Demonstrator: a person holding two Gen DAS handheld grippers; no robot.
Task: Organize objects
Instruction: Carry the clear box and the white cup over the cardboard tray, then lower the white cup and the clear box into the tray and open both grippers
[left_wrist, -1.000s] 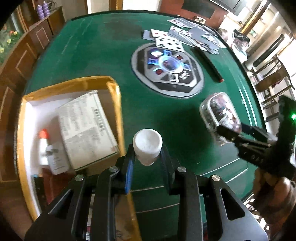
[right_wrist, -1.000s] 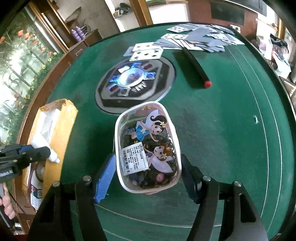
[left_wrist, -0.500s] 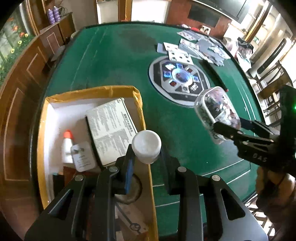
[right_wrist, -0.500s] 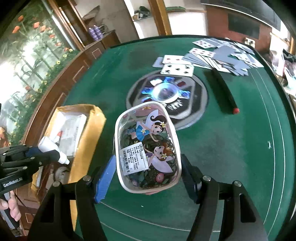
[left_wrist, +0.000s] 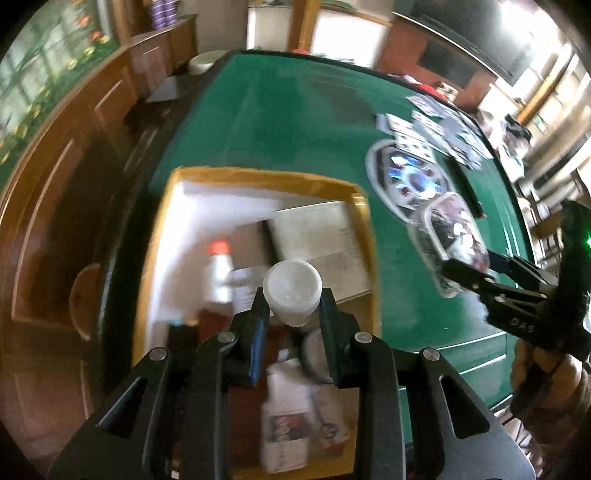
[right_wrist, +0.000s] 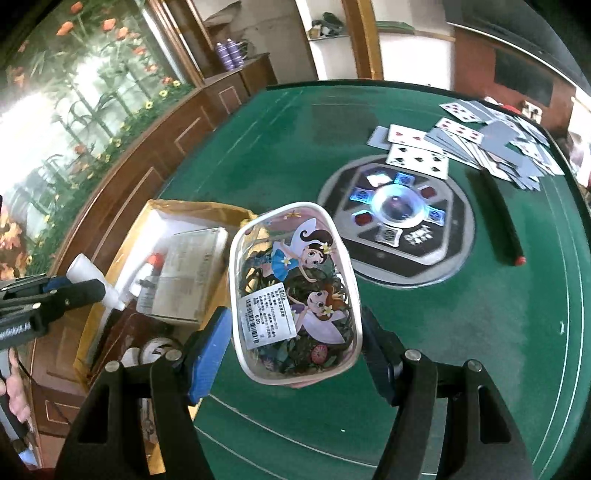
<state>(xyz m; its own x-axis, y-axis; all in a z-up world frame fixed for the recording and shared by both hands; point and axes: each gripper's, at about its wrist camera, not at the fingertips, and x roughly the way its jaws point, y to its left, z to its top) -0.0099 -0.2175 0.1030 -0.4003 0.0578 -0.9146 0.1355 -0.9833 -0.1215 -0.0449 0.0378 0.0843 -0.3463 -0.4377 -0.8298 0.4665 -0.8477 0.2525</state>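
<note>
My left gripper (left_wrist: 293, 306) is shut on a small white bottle (left_wrist: 293, 291) and holds it above the open cardboard box (left_wrist: 258, 177); it also shows in the right wrist view (right_wrist: 92, 280). My right gripper (right_wrist: 295, 328) is shut on a clear plastic tub with cartoon fairies on its lid (right_wrist: 295, 288), held above the green table (right_wrist: 277, 147) just right of the box (right_wrist: 166, 206). The tub also shows in the left wrist view (left_wrist: 454, 236). The box holds a grey carton (left_wrist: 321, 236), a red-capped bottle (left_wrist: 219, 269) and other small items.
A round electronic panel (right_wrist: 395, 218) is set into the table's middle. Playing cards (right_wrist: 480, 144) are spread at the far right, with a black stick with a red tip (right_wrist: 498, 218) beside them. Wooden cabinets (right_wrist: 155, 155) run along the left.
Both grippers have moved left toward the box. The white bottle is now over the box interior, and the tub is beside the box's right wall.
</note>
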